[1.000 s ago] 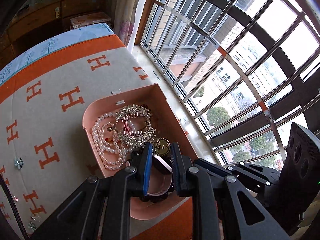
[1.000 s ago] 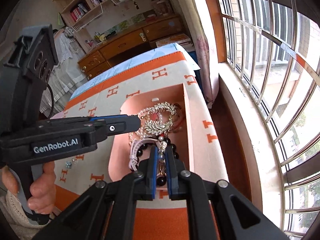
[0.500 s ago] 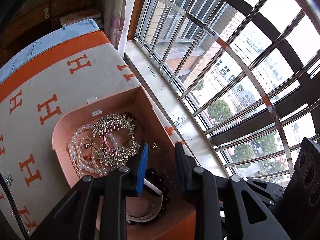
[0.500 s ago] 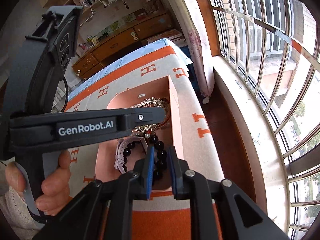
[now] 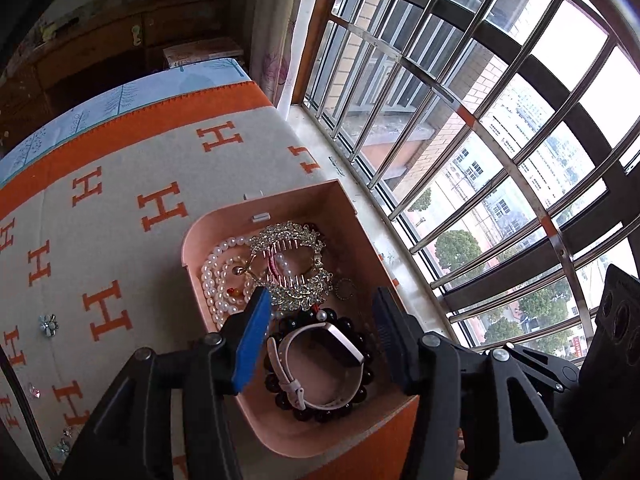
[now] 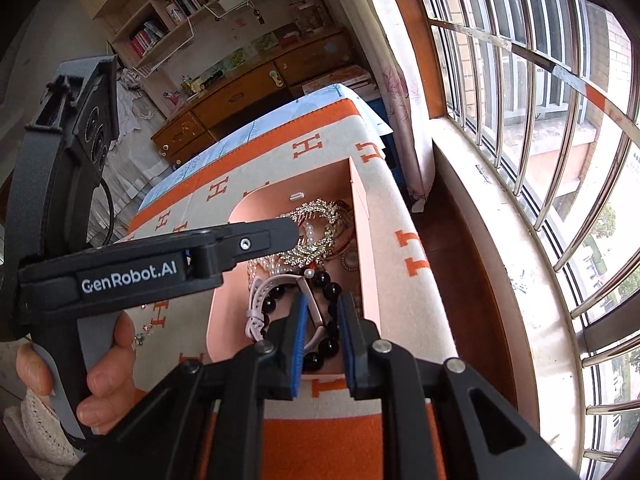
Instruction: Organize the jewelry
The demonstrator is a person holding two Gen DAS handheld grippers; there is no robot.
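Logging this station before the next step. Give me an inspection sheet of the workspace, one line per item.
Surface: cream blanket with orange H pattern.
Job's things: pink tray holds pearl strand, rhinestone hair comb, dark bead bracelet, pink watch.
Clutter: small flower pieces loose on the blanket, left of the tray.
Grippers: left gripper open above the tray; right gripper open, nothing held.
Cables: black cable behind the left gripper.
Surroundings: barred window, wooden drawers, bookshelves.
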